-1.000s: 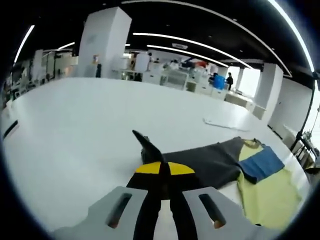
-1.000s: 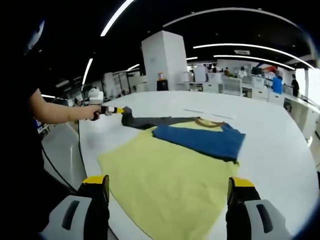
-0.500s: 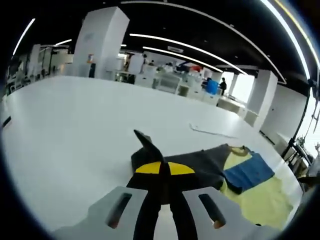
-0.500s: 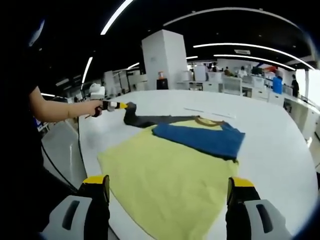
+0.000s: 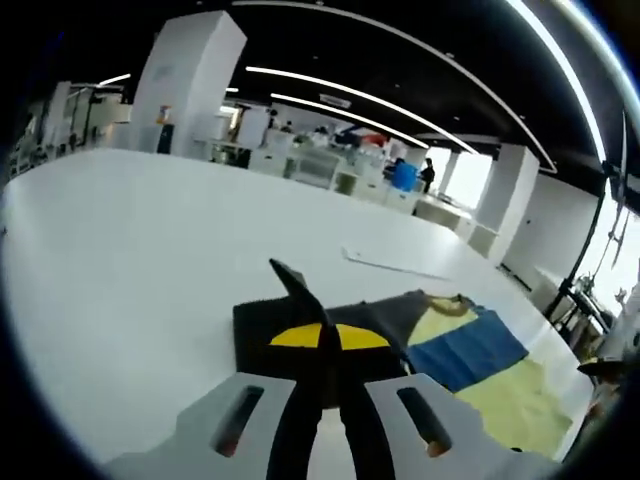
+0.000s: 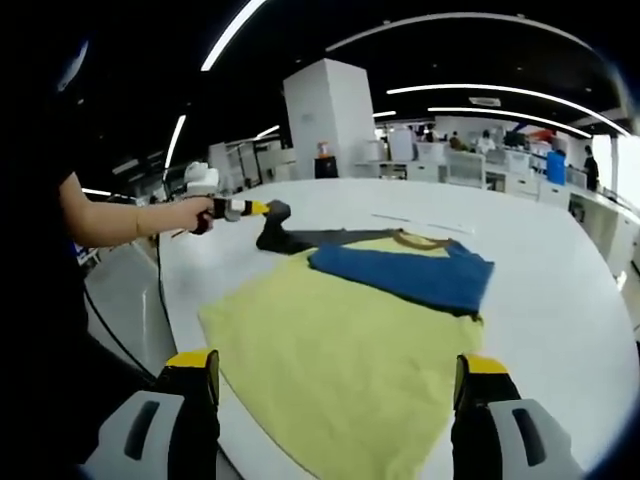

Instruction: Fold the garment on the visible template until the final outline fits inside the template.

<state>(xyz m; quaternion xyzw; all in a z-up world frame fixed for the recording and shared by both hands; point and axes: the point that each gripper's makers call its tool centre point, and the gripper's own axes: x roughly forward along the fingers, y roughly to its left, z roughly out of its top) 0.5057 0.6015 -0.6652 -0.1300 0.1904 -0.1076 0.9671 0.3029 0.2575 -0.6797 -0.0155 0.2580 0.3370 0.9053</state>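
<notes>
Across the white table lies the yellow garment, its blue sleeve already folded over the chest. At its far edge the dark sleeve is pinched between the clenched jaws of the left gripper and lifted; folding it in looks like the step remaining. Nearest, the right gripper hovers with jaws spread, holding nothing.
</notes>
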